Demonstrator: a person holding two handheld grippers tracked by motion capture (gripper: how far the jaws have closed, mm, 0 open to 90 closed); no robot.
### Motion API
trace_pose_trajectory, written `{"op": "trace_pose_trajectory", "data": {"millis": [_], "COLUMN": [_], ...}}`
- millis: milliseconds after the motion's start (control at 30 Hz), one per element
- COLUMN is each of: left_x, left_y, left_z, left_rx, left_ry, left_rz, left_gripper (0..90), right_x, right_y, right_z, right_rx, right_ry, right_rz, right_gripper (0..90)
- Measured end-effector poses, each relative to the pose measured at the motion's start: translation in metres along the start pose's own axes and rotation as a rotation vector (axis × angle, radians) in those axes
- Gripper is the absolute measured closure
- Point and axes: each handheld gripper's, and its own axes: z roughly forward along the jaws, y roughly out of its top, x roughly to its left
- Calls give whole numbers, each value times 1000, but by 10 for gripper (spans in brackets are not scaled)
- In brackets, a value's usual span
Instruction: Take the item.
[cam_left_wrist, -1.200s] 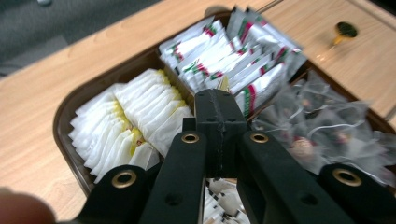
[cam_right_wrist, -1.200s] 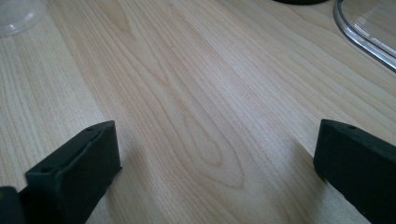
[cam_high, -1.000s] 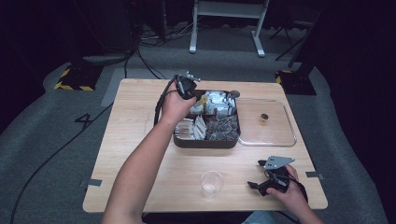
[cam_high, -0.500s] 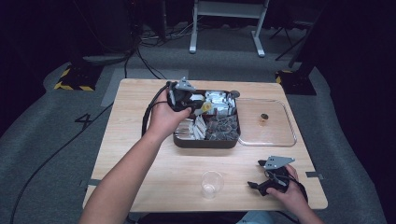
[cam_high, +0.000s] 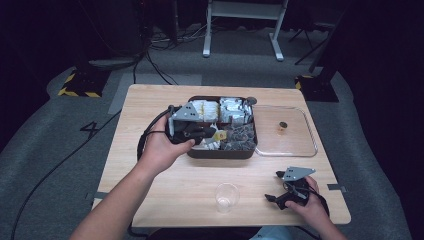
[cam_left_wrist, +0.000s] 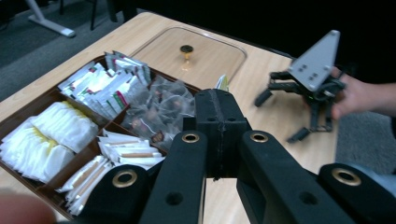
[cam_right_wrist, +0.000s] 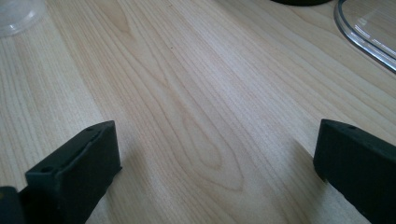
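My left gripper (cam_high: 214, 134) hovers over the front left part of a dark compartment box (cam_high: 220, 153) of tea sachets. Its jaws are pressed together on a small yellow-and-white packet (cam_high: 219, 135). In the left gripper view only a corner of that packet (cam_left_wrist: 222, 84) shows past the closed tips (cam_left_wrist: 219, 100). My right gripper (cam_high: 279, 193) rests on the table at the front right, its jaws spread wide with nothing between them. In the right gripper view bare wood lies between its fingertips (cam_right_wrist: 215, 154).
The box's clear lid (cam_high: 295, 145) with a small knob (cam_high: 282, 127) lies flat to the right of the box. A clear plastic cup (cam_high: 226, 196) stands near the front edge, between my hands. The box holds white, silver and dark sachets in separate compartments.
My left gripper has drawn back from the far part of the box toward the front left, a little higher, with the yellow packet at its tip. The right gripper has stayed put.
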Motion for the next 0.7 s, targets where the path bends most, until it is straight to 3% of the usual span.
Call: {"op": "trace_pose_trajectory", "data": {"millis": [400,633,700], "left_x": [-41,-53,-54], "left_y": [-23,-37,-45], "left_z": [-7,-1,0], "left_rx": [-16,-8,-17], "left_ry": [-90,-106,-101], "left_rz": [55,66,51], "left_gripper": [900,900,900], "right_x": [0,0,0], "right_y": [0,0,0], "right_z": [0,0,0], "right_rx": [1,1,1], "right_ry": [-2,-2,-3], "right_rz": [2,4,4], "right_gripper": [5,5,5]}}
